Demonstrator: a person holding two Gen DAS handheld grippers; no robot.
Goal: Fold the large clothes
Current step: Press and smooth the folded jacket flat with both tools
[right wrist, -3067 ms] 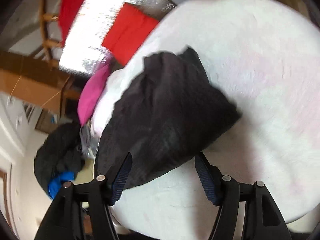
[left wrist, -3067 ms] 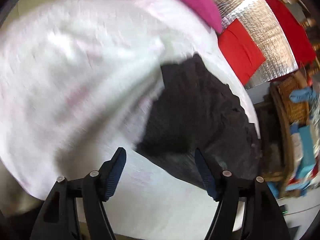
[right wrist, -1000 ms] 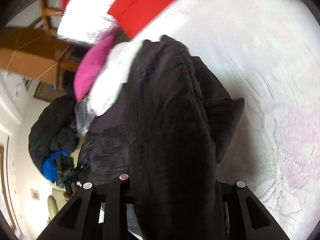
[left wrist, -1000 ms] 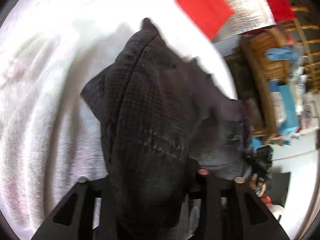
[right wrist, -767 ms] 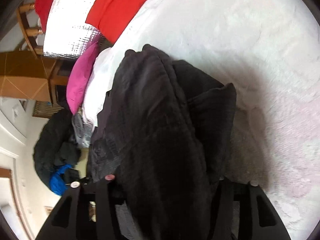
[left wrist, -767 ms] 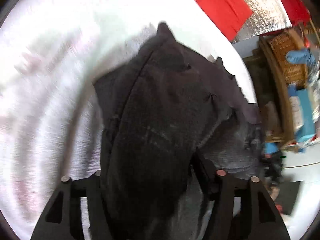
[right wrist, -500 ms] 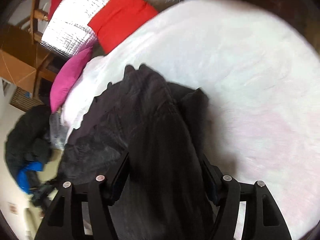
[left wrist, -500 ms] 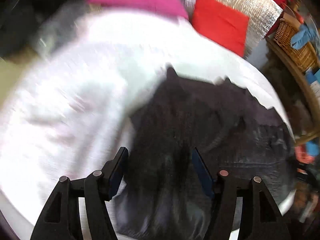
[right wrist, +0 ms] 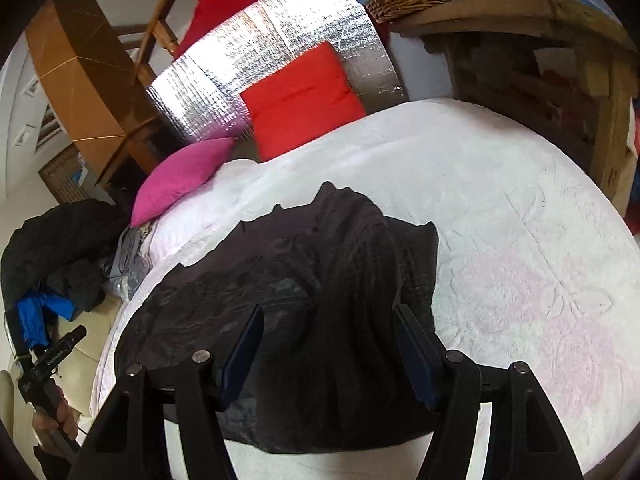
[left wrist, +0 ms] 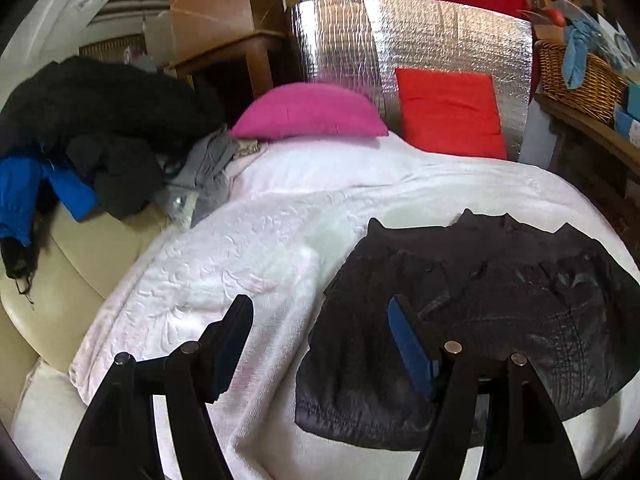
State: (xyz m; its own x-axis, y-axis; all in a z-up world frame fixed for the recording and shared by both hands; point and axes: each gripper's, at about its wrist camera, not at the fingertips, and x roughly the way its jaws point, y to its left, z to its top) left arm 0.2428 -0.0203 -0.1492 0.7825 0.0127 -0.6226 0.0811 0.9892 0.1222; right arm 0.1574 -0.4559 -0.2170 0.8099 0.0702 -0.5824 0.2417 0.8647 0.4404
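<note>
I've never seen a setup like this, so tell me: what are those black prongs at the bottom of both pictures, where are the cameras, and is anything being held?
No machine here: a person holds a pair of tongs in each hand, with a wide-angle camera on each looking forward along its two fingers. One picture looks along the left tongs, the other along the right tongs. Both stand open and hold nothing. Beneath them a black garment, partly folded, lies on a white blanket. Behind are a pink cushion and a red cushion; a pile of dark clothes sits to the left.
</note>
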